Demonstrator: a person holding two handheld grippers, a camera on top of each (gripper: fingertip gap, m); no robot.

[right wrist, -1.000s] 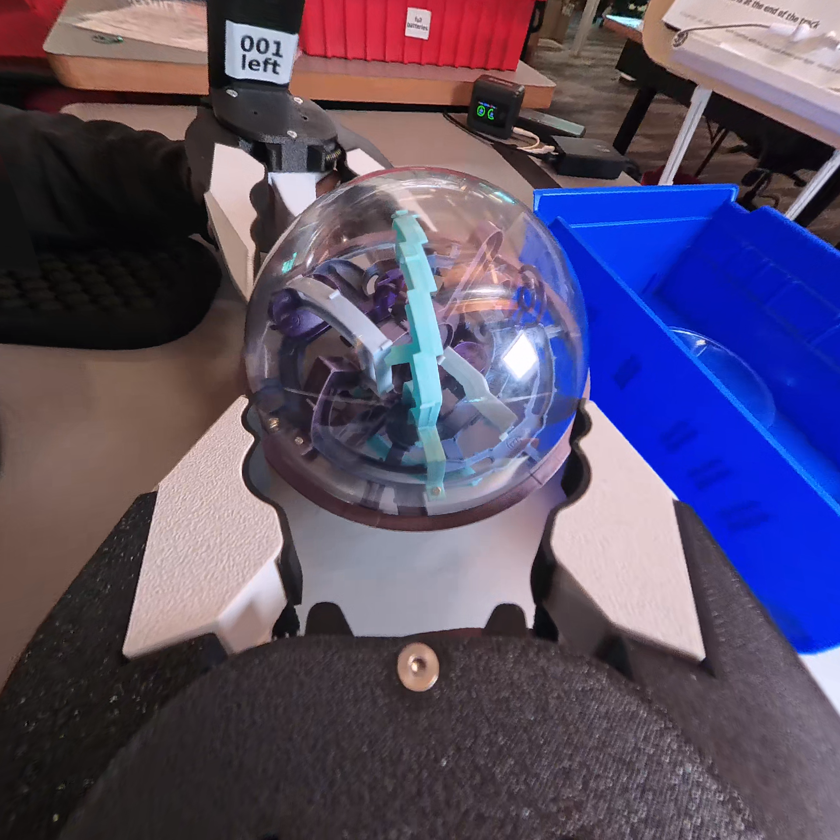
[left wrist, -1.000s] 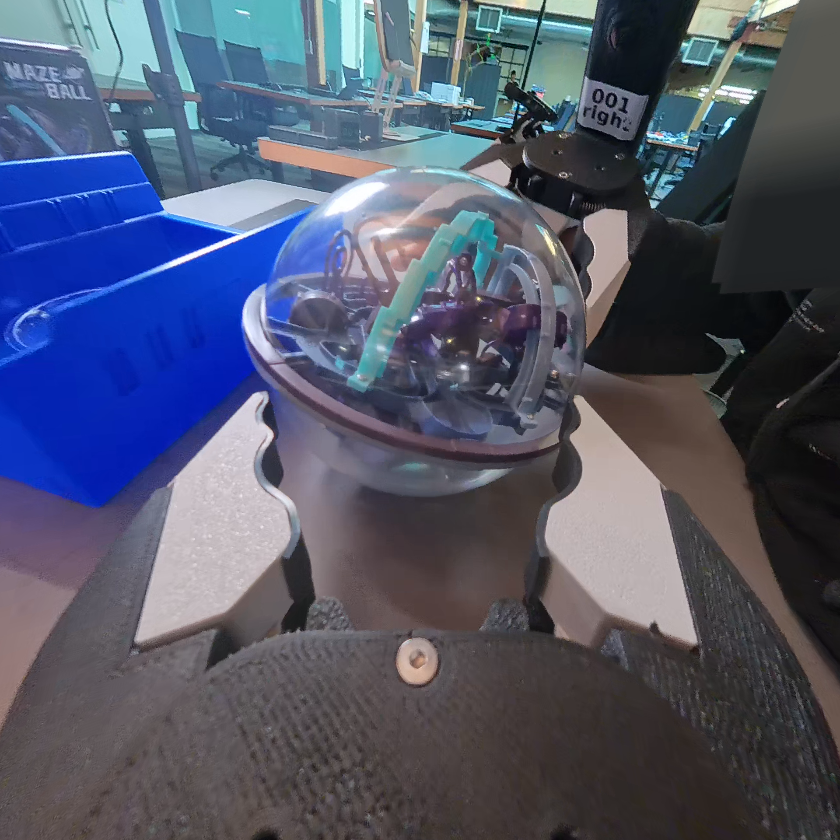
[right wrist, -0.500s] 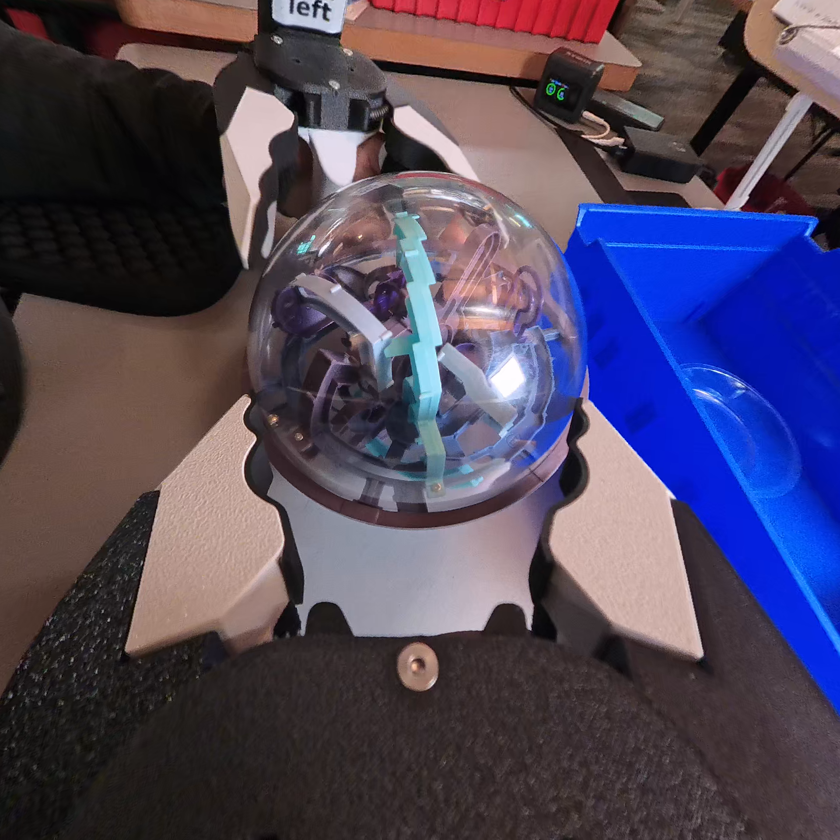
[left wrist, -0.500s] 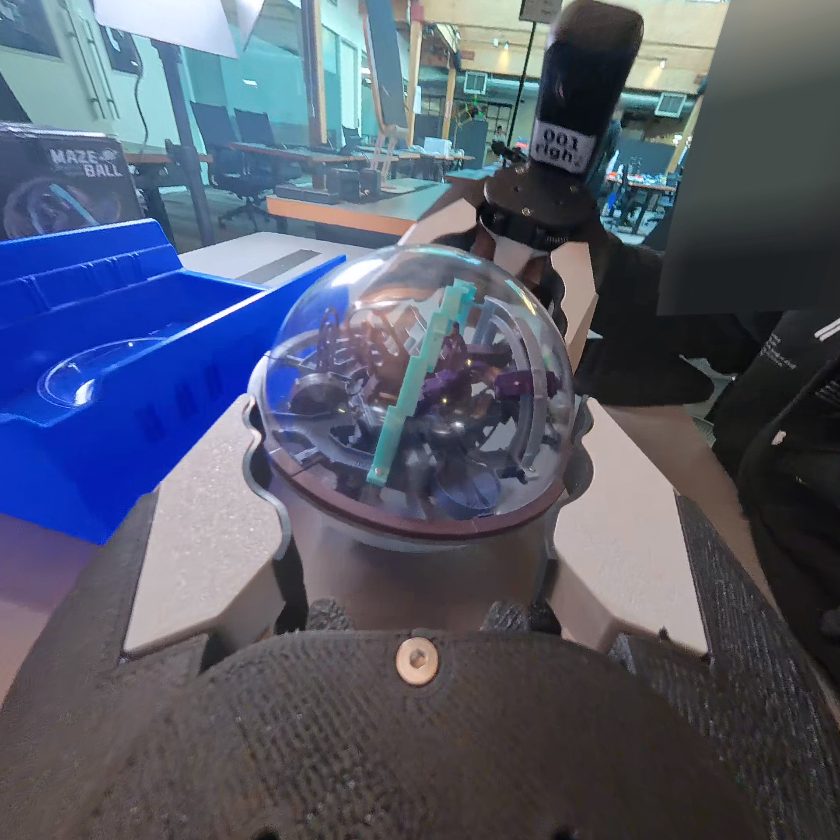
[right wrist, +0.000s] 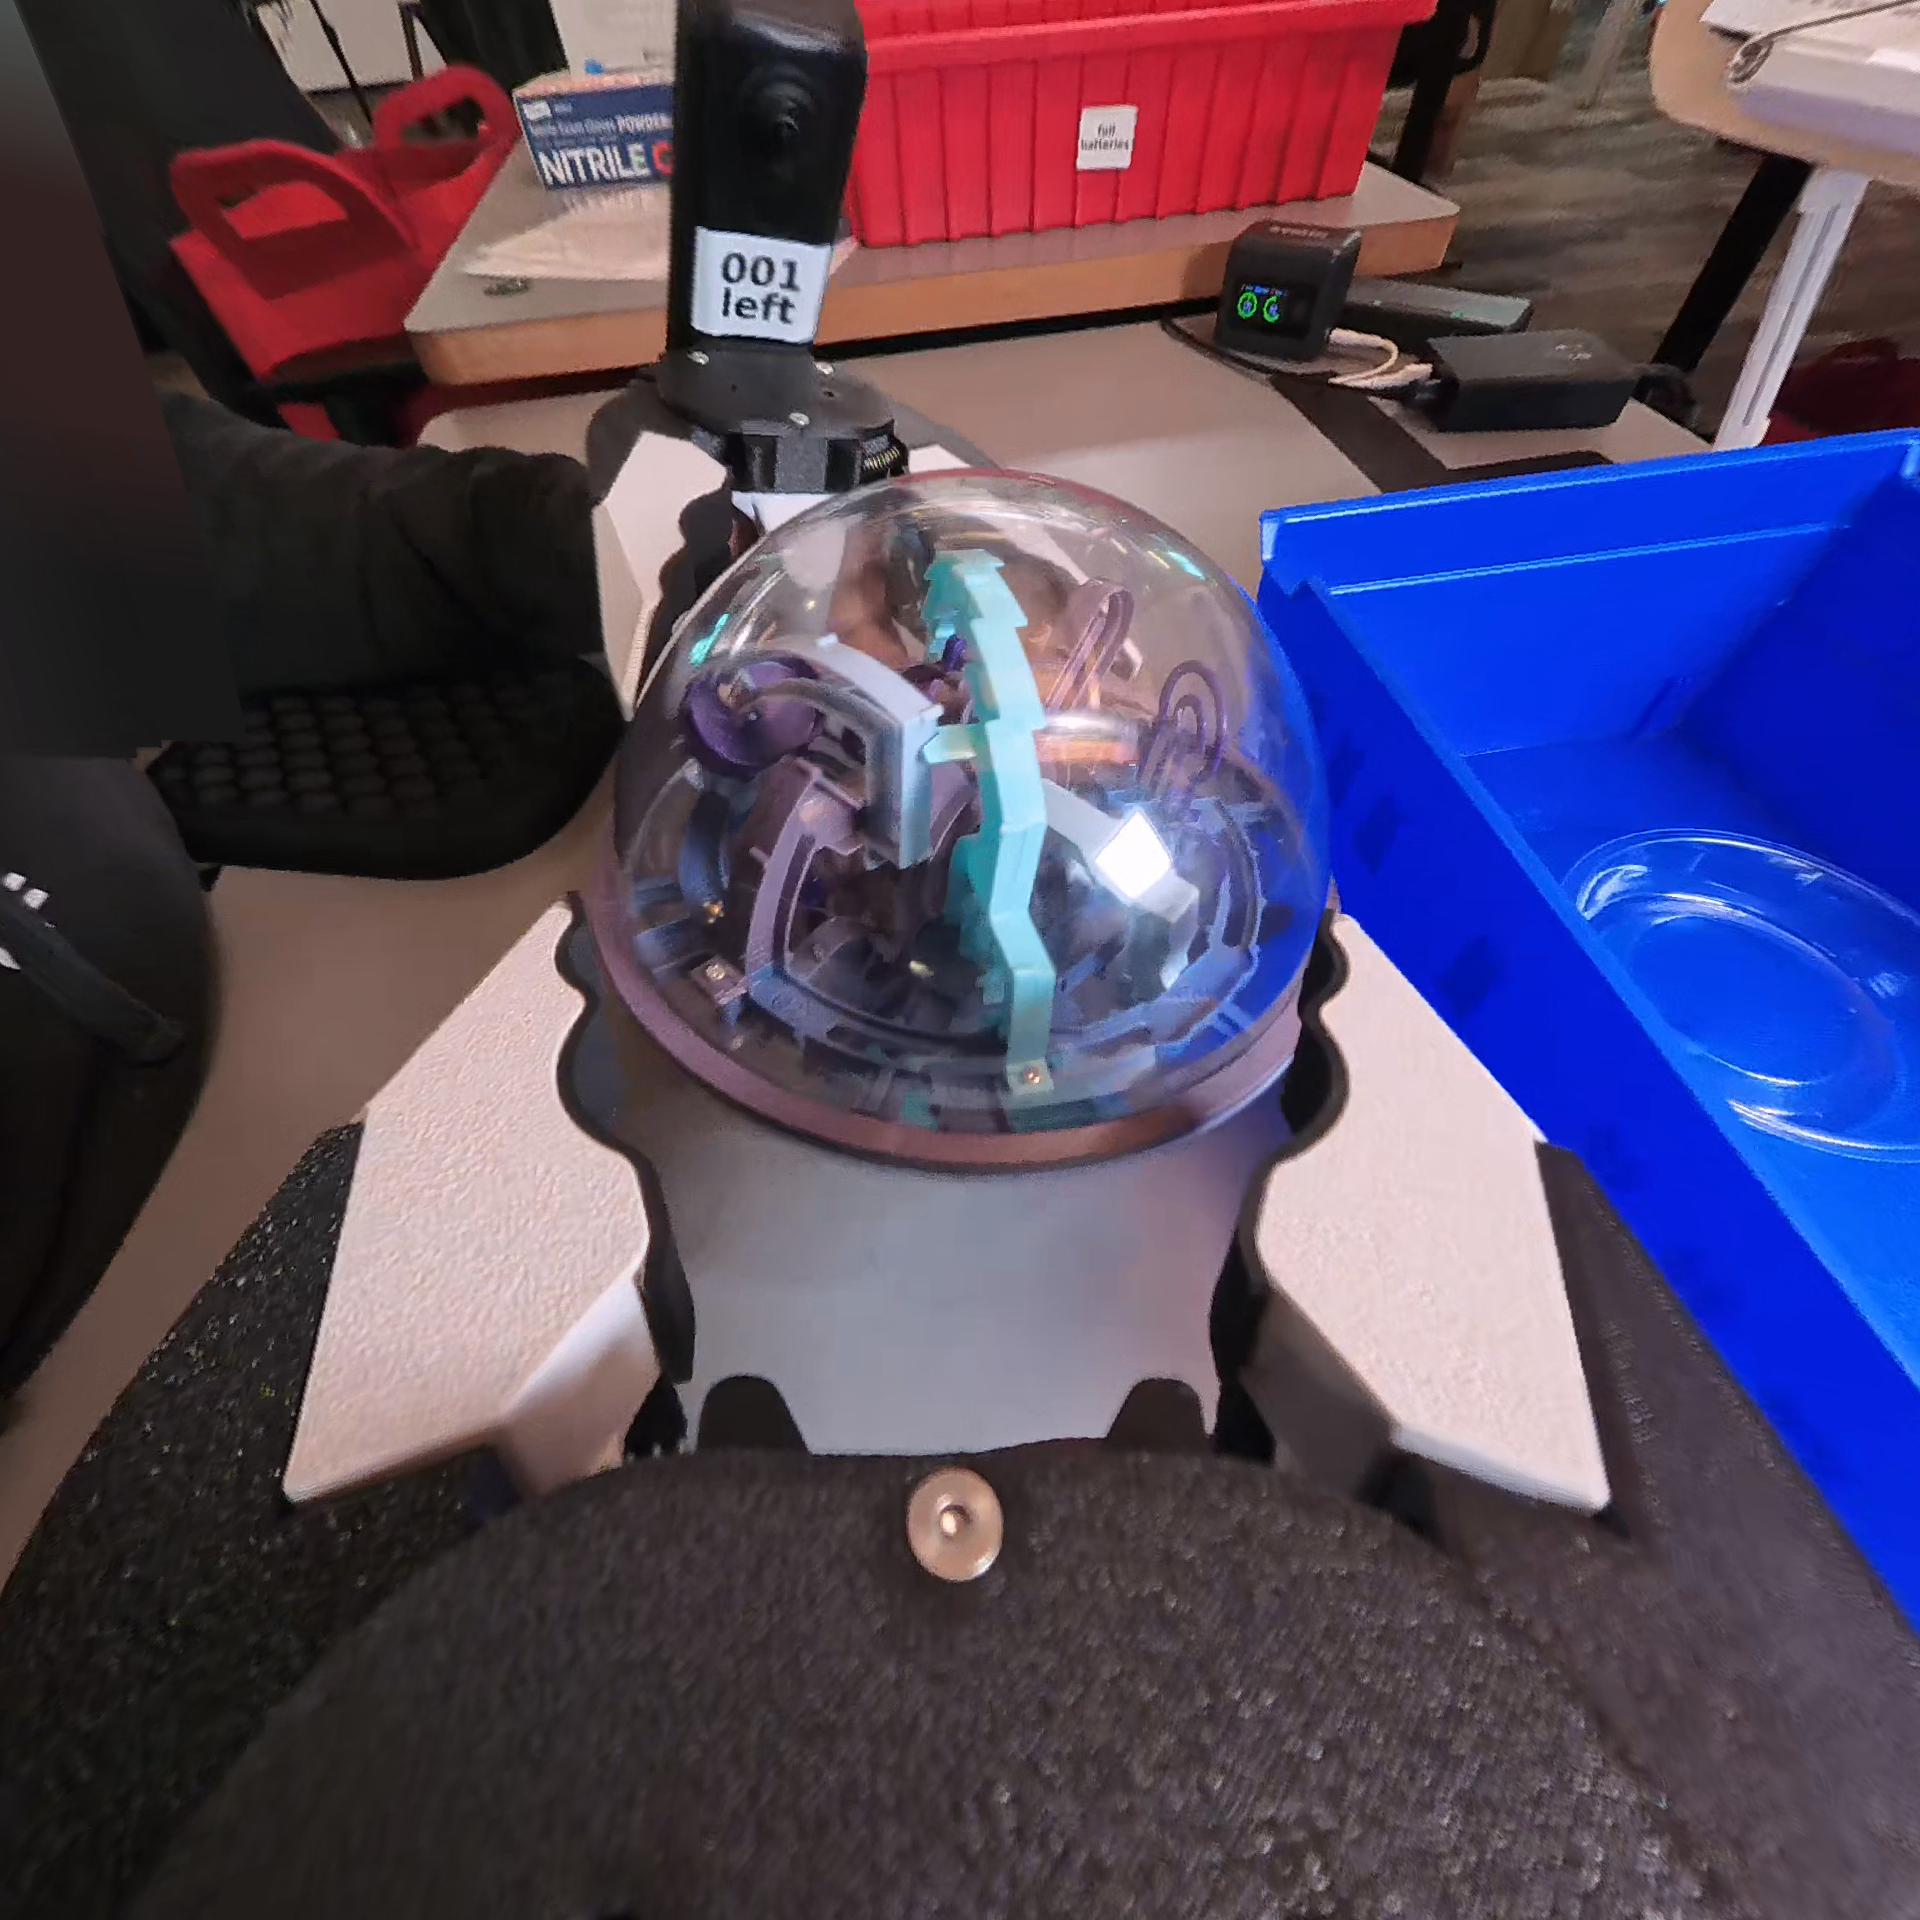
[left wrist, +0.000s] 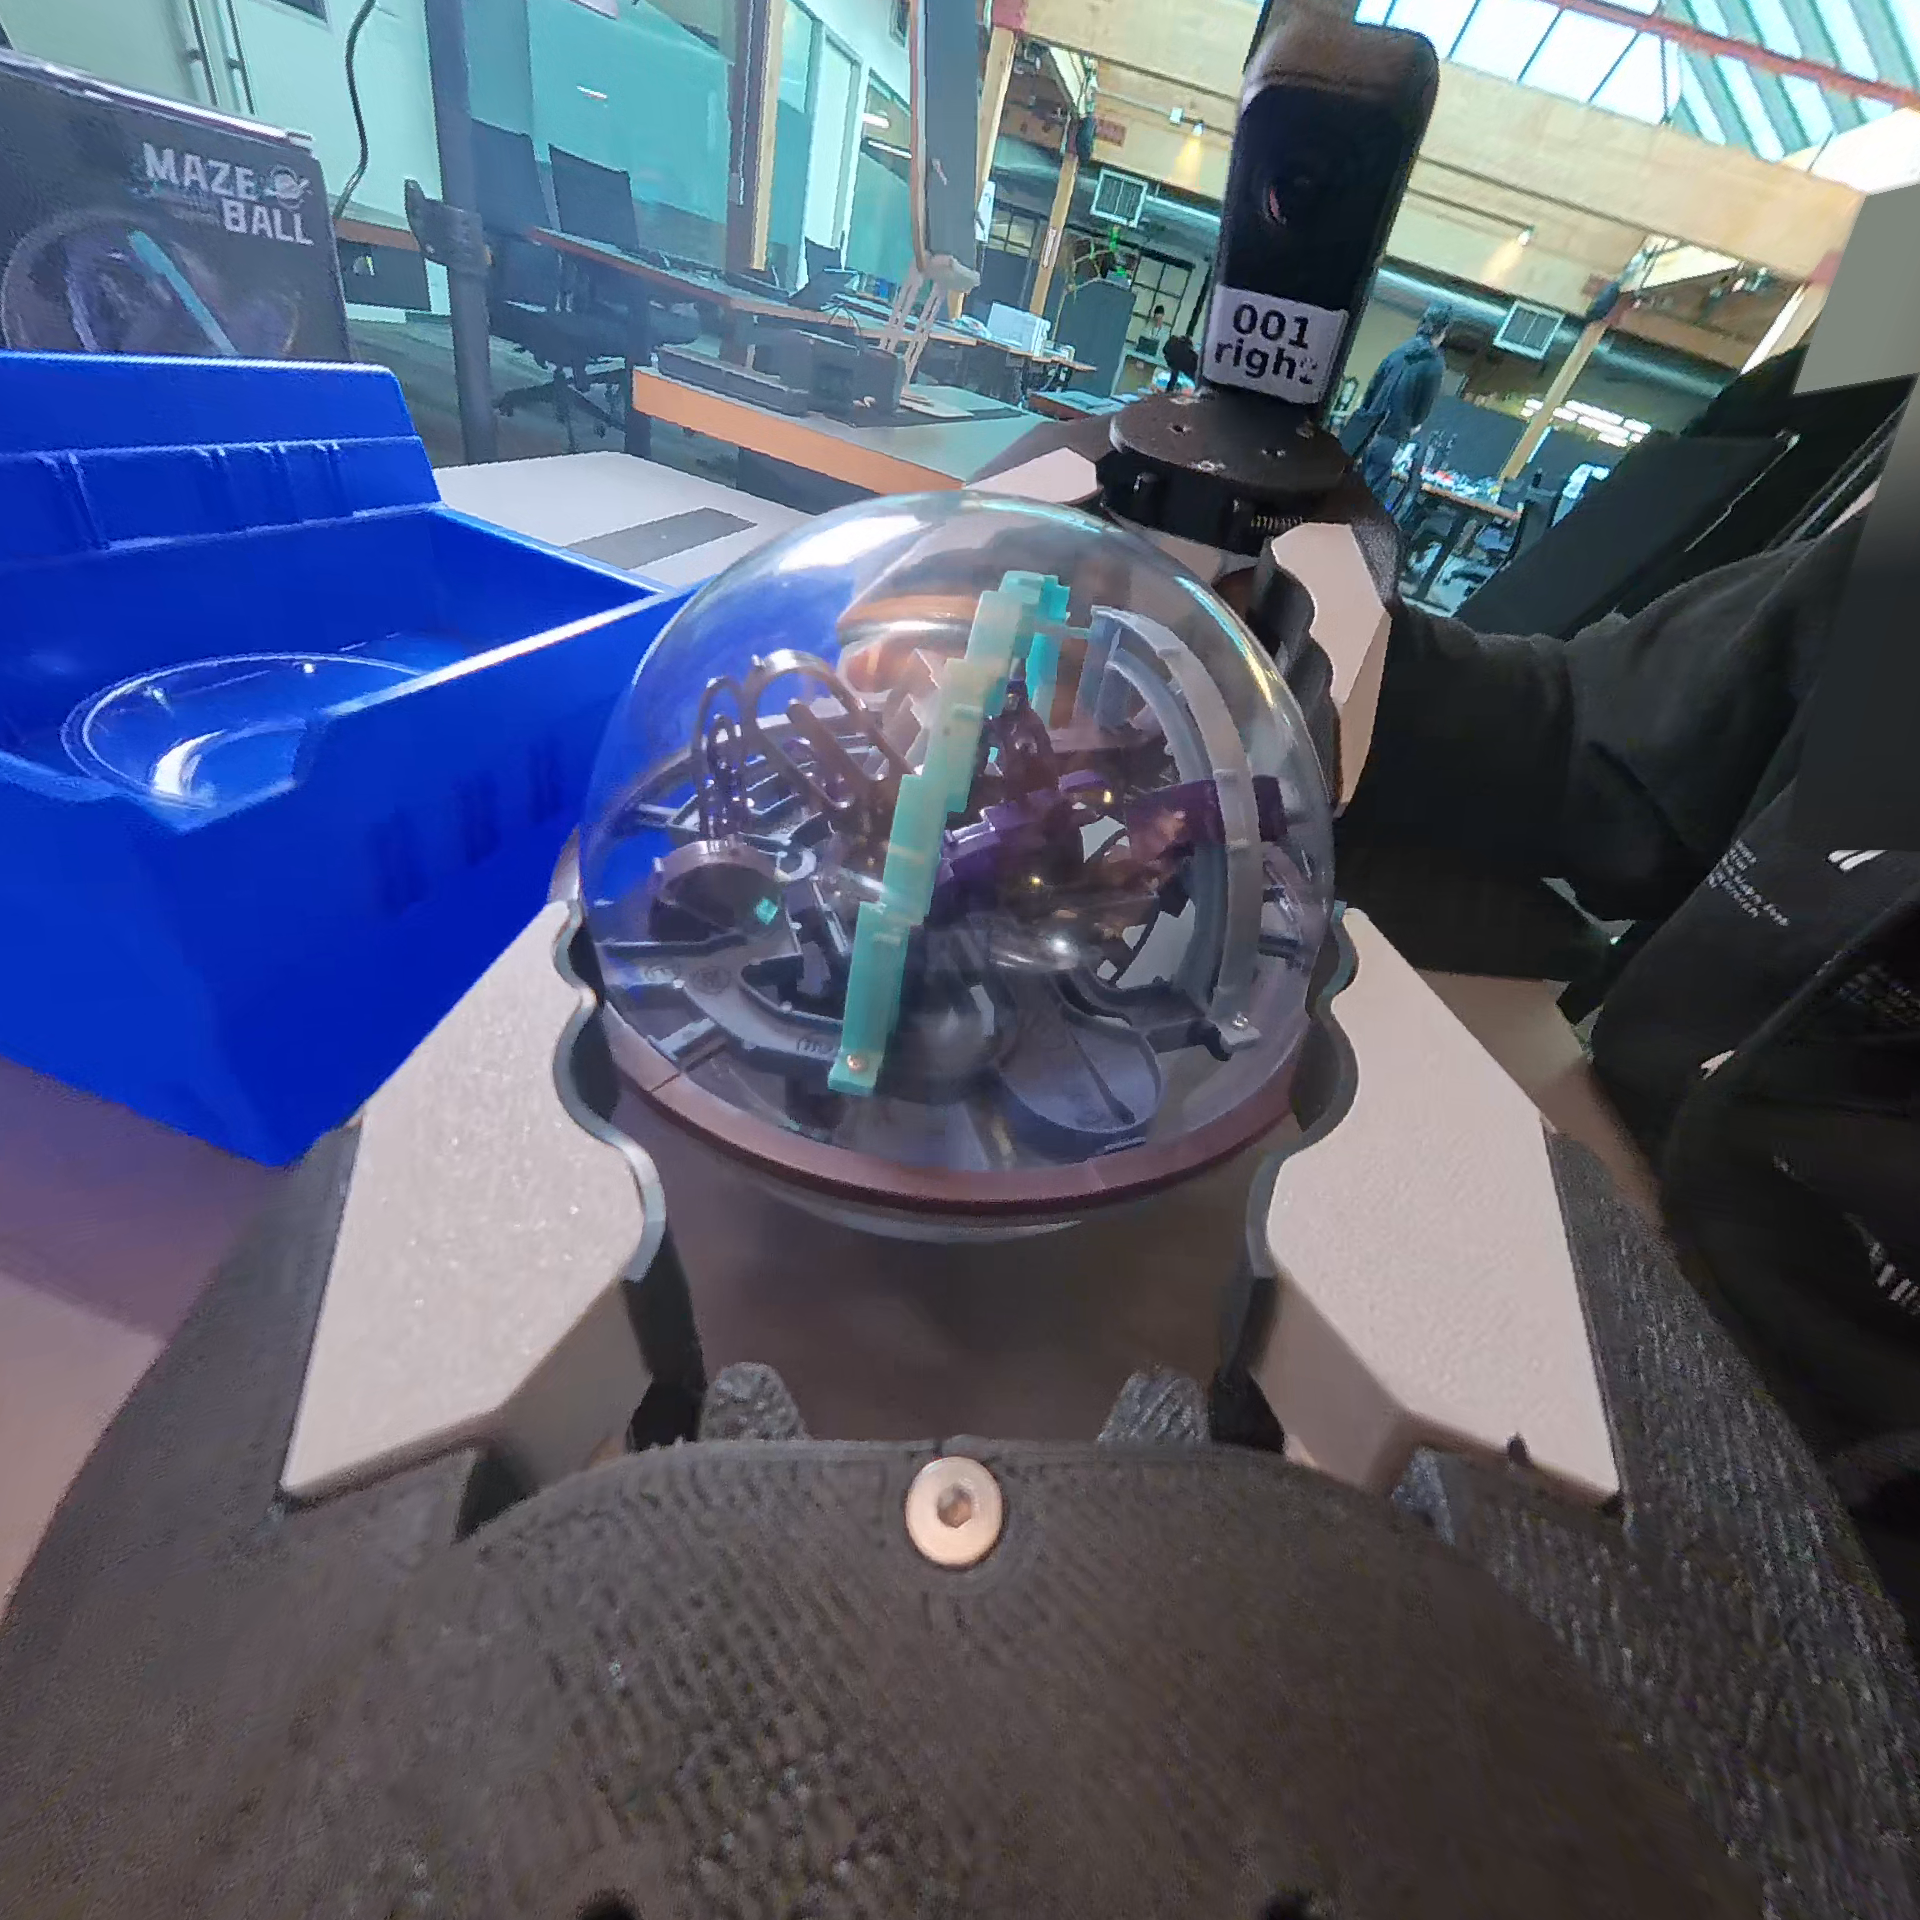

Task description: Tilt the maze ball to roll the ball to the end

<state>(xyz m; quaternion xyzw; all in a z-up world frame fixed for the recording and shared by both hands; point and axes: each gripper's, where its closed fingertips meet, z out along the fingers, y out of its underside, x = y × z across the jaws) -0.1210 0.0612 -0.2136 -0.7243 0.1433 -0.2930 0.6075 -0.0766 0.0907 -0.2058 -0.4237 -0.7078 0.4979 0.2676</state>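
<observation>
Here the maze ball [left wrist: 956, 862] sits clamped from opposite sides: the left gripper [left wrist: 951, 997] and the right gripper [right wrist: 951, 987] each press both fingers against its dark equator ring. Just beside the maze ball stands a blue bin [right wrist: 1621, 790] holding a clear dome [right wrist: 1766, 987], its wall crowding that side. Opposite the bin from the ball, a dark sleeve [right wrist: 395, 582] rests on the tan tabletop [right wrist: 343, 966], which otherwise lies bare.

left claw [left wrist: 951, 997]: clamped | right claw [right wrist: 951, 997]: clamped, facing left claw
</observation>
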